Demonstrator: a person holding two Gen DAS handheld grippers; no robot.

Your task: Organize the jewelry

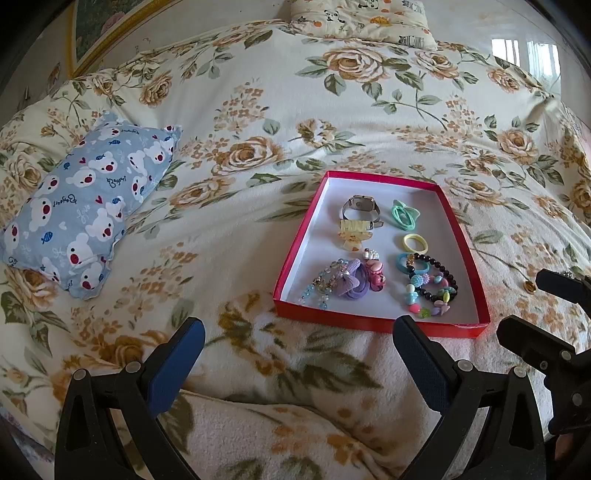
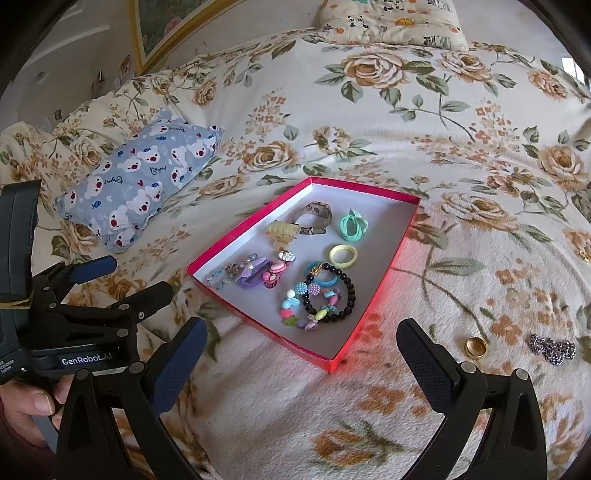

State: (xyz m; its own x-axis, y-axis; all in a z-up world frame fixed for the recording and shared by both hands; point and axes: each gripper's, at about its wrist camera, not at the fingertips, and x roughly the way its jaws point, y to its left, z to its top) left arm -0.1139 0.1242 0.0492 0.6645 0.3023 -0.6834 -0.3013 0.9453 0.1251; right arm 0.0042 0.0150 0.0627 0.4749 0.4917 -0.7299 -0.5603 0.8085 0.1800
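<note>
Right gripper [image 2: 299,354] wide open, empty, like my left gripper [image 1: 297,350]. Gold ring [image 2: 475,347] lies lower right on the blanket [image 2: 280,413], outside the red tray [image 2: 384,273]. Light, rigid, probably slippery: pinch across the band.

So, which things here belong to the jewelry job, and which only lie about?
Belong to the job:
red box
watch
black bead bracelet
yellow ring-shaped band
gold ring, outside the box
silver chain piece, outside the box

Only lying about:
blue bear pillow
panda pillow
floral blanket
</note>
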